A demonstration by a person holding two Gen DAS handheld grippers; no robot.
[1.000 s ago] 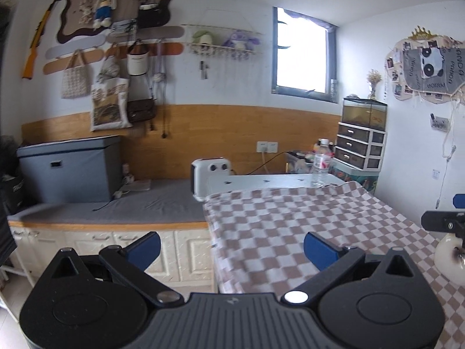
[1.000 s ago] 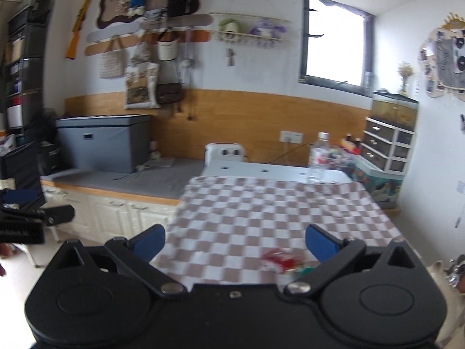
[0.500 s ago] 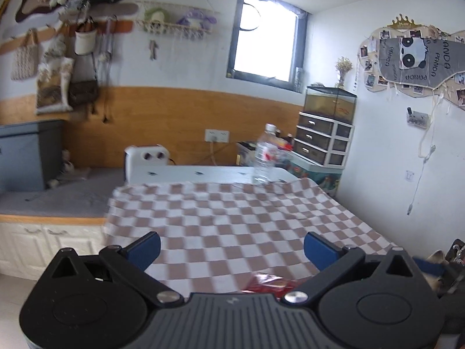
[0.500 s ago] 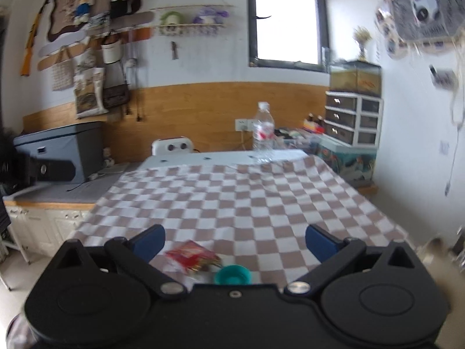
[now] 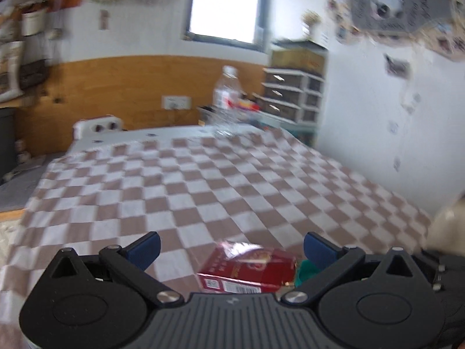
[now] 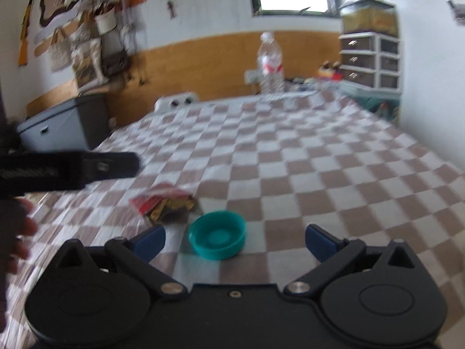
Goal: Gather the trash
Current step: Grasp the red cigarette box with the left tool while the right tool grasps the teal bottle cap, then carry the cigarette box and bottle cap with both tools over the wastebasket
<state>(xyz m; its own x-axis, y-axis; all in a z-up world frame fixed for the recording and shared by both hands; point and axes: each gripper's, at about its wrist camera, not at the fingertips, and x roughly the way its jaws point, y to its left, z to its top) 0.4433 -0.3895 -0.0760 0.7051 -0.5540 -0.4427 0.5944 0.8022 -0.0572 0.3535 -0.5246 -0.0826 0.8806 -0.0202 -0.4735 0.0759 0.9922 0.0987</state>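
- Left claw point(image 5: 231, 248): spread wide, empty, low over the near edge of the surface point(image 5: 203, 180) with its checkered cloth.
- Red packet point(image 5: 247, 270): lying on the cloth between the two blue fingertips point(image 5: 144, 248), touching neither.
- Right claw point(image 6: 235, 240): also spread wide, empty.
- Teal cap point(image 6: 217, 234): on the cloth, hollow side up, between the right fingers and just right of the packet point(image 6: 162, 203).
- Clear bottle point(image 6: 270, 64): upright at the far end, well apart from the trash.
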